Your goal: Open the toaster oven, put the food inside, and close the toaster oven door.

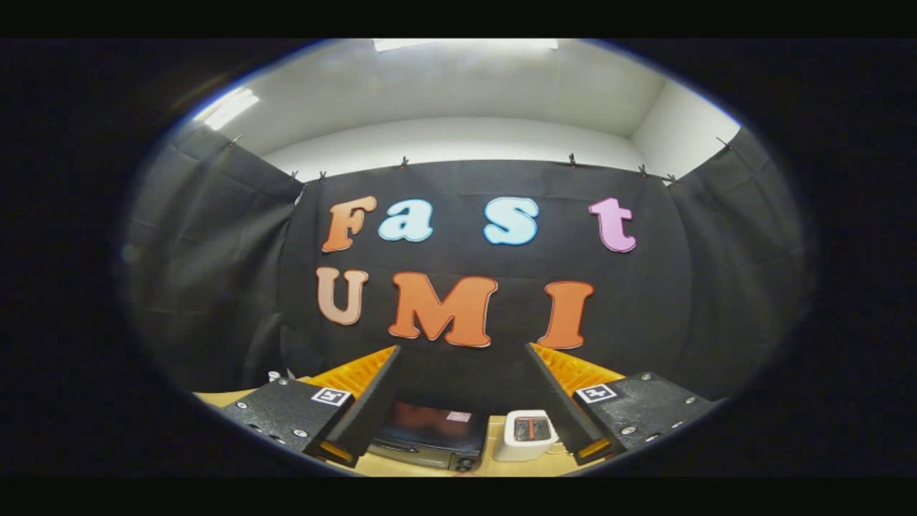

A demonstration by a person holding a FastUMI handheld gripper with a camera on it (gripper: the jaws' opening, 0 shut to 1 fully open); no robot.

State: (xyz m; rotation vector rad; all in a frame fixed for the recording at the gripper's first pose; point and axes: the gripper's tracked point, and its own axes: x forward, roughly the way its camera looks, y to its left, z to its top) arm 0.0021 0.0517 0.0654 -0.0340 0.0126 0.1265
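The toaster oven, dark with a glass front and its door shut, stands on the wooden table, seen low between my two fingers and some way ahead. My gripper is held high above the table, open, with nothing between its fingers. I cannot make out the food.
A white pop-up toaster stands just right of the oven, close to my right finger. A small white object sits at the table's far left edge. The black cloth wall rises behind the table.
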